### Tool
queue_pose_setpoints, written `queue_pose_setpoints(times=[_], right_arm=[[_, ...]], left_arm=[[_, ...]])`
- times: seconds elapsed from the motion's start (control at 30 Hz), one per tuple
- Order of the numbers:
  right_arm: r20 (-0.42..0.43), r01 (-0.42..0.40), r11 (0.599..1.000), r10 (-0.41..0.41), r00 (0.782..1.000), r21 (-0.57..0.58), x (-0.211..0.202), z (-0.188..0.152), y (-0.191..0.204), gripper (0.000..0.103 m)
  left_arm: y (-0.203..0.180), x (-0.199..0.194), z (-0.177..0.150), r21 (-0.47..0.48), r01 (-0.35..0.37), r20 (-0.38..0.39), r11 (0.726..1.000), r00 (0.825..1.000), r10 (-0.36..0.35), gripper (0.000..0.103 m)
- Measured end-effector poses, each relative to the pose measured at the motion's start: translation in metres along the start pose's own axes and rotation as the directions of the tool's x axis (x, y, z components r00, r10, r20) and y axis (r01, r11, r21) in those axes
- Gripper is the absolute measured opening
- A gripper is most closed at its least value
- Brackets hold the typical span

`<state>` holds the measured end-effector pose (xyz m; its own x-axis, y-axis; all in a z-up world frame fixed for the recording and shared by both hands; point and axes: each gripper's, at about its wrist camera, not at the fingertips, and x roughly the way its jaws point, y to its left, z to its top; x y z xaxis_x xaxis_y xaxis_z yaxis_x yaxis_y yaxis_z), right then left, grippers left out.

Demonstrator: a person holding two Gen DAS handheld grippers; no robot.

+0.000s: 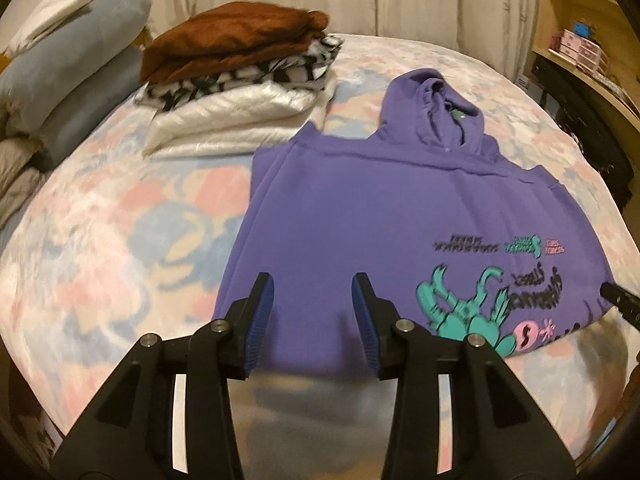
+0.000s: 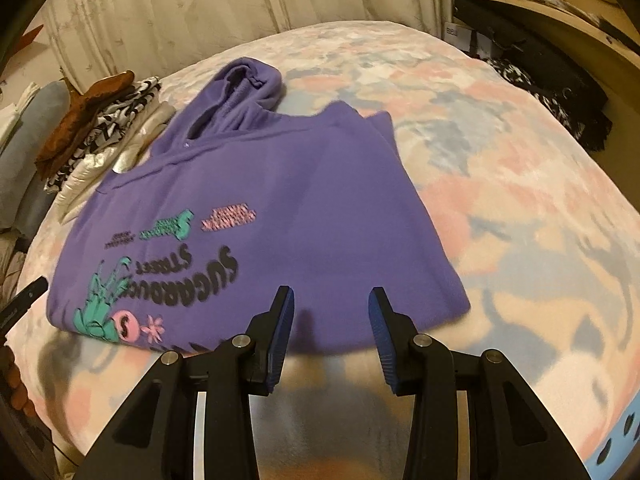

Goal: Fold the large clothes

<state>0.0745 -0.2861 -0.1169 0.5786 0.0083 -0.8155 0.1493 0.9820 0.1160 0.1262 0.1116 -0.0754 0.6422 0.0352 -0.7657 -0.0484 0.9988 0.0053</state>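
Observation:
A purple hoodie lies flat on the bed, hood at the far end, printed side up with teal, black and pink graphics near its hem; both sleeves are folded in. It also shows in the right wrist view. My left gripper is open and empty, hovering over the hem's left part. My right gripper is open and empty, over the hem's right part. The right gripper's tip shows at the left view's right edge; the left gripper's tip shows at the right view's left edge.
The bed has a pastel pink, blue and white cover. A stack of folded clothes, brown on top, sits at the far left. Pillows lie left of it. Curtains hang behind; shelves and dark items stand right.

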Motion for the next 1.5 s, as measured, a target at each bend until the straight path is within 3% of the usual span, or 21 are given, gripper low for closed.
queue_pose_setpoints(times=[0.2,0.37,0.47,0.53,0.6,0.67,0.83,0.93,1.17,1.3,1.43,1.5], right_arm=[[0.003,-0.02,0.998,0.021,1.0,-0.066,-0.006,0.06,0.012,0.039],[0.044,-0.022,0.994,0.027,0.999,-0.105,-0.016,0.141,0.021,0.04],[0.076,-0.031,0.992,0.04,0.996,-0.12,-0.019,0.191,0.026,0.05],[0.09,-0.027,0.991,0.039,0.995,-0.134,-0.019,0.22,0.032,0.05],[0.103,-0.029,0.989,0.044,0.994,-0.142,-0.012,0.255,0.037,0.05],[0.095,-0.048,0.991,0.06,0.994,-0.123,-0.001,0.292,0.039,0.05],[0.044,-0.096,0.993,0.099,0.994,-0.075,0.061,0.369,0.044,0.05],[-0.01,-0.127,0.991,0.127,0.992,-0.041,0.122,0.405,0.048,0.05],[-0.116,-0.15,0.988,0.152,0.982,0.025,0.246,0.432,0.053,0.05],[-0.153,-0.14,0.99,0.14,0.978,0.005,0.292,0.44,0.06,0.05],[-0.18,-0.122,0.992,0.12,0.976,-0.003,0.333,0.453,0.065,0.05],[-0.179,-0.11,0.994,0.108,0.978,0.003,0.345,0.451,0.066,0.04]], left_arm=[[-0.021,0.008,0.061,0.101,0.029,0.02,0.995,0.999,-0.031,0.037],[-0.036,0.019,0.134,0.142,0.061,0.028,0.988,0.997,-0.066,0.038],[-0.044,0.028,0.178,0.15,0.077,0.034,0.986,0.996,-0.083,0.038],[-0.052,0.036,0.208,0.167,0.079,0.038,0.983,0.996,-0.086,0.038],[-0.06,0.045,0.233,0.177,0.063,0.053,0.982,0.996,-0.073,0.04],[-0.068,0.062,0.259,0.189,0.055,0.05,0.98,0.997,-0.066,0.049],[-0.09,0.13,0.311,0.181,0.083,-0.02,0.98,0.997,-0.081,0.052],[-0.101,0.178,0.321,0.185,0.095,-0.078,0.978,0.994,-0.081,0.052],[-0.119,0.281,0.309,0.173,0.09,-0.178,0.981,0.982,-0.059,0.052],[-0.12,0.327,0.302,0.153,0.08,-0.224,0.985,0.973,-0.044,0.052],[-0.118,0.36,0.302,0.1,0.126,-0.259,0.987,0.961,-0.096,0.052],[-0.119,0.368,0.302,0.082,0.146,-0.269,0.986,0.956,-0.119,0.052]])
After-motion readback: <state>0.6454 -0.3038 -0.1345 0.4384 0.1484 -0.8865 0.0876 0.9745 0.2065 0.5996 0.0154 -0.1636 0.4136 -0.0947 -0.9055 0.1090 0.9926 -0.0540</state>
